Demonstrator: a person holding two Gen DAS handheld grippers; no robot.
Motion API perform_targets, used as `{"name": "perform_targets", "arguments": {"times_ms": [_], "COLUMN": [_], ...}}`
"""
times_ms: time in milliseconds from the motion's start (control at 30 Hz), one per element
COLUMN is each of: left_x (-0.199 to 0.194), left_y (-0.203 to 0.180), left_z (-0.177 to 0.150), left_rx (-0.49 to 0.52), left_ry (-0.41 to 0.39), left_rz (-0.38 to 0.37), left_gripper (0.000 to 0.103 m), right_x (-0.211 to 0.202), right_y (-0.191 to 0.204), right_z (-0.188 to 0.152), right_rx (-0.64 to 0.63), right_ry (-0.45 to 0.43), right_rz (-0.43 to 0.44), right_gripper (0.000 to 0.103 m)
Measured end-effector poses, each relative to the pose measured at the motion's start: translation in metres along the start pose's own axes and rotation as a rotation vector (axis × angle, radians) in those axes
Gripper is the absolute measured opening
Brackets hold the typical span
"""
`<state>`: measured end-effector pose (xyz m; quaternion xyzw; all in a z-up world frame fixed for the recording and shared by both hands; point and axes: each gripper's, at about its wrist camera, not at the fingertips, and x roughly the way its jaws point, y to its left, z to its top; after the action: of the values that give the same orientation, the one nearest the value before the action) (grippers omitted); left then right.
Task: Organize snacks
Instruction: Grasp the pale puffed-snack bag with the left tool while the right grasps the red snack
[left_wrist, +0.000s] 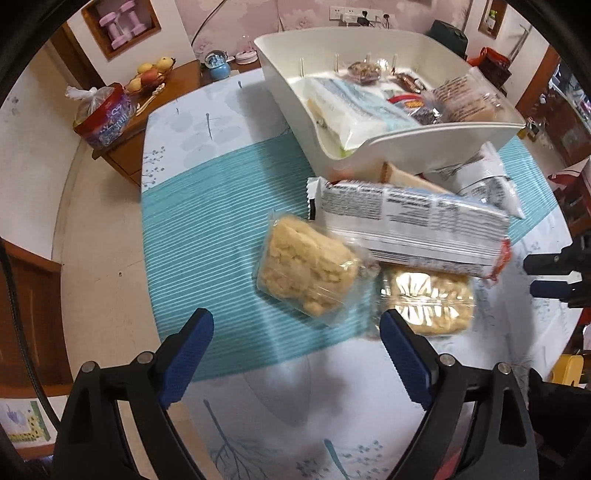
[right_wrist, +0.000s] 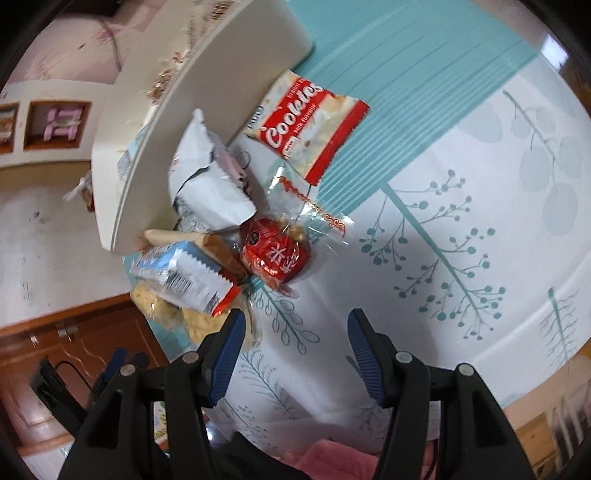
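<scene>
From the left wrist, our left gripper hovers with jaws released before a clear-wrapped yellow crumbly cake on the counter, near the half-filled white plastic bin. From the right wrist, our right gripper is likewise released, facing a round red foil-wrapped snack. We judge the next move is picking up a loose packet for the bin.

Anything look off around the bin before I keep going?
Yes: the bin sits tilted, its front propped on loose packets. The long wrapper lies across two clear-wrapped snacks.
</scene>
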<state>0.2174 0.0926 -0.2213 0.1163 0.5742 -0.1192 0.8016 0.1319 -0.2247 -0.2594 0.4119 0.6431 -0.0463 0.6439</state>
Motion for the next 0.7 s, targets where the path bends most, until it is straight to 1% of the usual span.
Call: {"name": "perform_targets", "arguments": {"times_ms": [167,233,367,500,667,700], "left_x": [0.02,0.029,0.036,0.042,0.049,0.052], "left_y": [0.007,0.009,0.013,0.014,0.015,0.016], "left_z": [0.004,0.006,0.009,0.013,0.016,0.018], "left_rx": [-0.015,-0.024,-0.03,-0.033,-0.046,-0.049], "left_ry": [-0.024,-0.028,-0.045,-0.048,-0.041,-0.039], "left_rz": [-0.021,-0.04,-0.074,-0.105,-0.137,-0.144], "left_gripper": [0.091,0.091,0.091,0.091,0.091,0.091], "right_x": [0.01,0.015,0.021,0.027,0.028,0.03], "right_y": [0.003,0.003,0.004,0.008,0.017,0.025], "right_z": [0.01,0.014,0.019,0.026,0.038,0.043], "right_rx": [0.021,0.039,0.061,0.074,0.074,0.074], "right_ry": [-0.016,-0.018,-0.025,-0.025,-0.057,-0.064], "right_rz": [-0.045,-0.053,-0.048,-0.026,-0.044,-0.051], "right_gripper": [0.058,0.058,0.058,0.059,0.061,0.061]}}
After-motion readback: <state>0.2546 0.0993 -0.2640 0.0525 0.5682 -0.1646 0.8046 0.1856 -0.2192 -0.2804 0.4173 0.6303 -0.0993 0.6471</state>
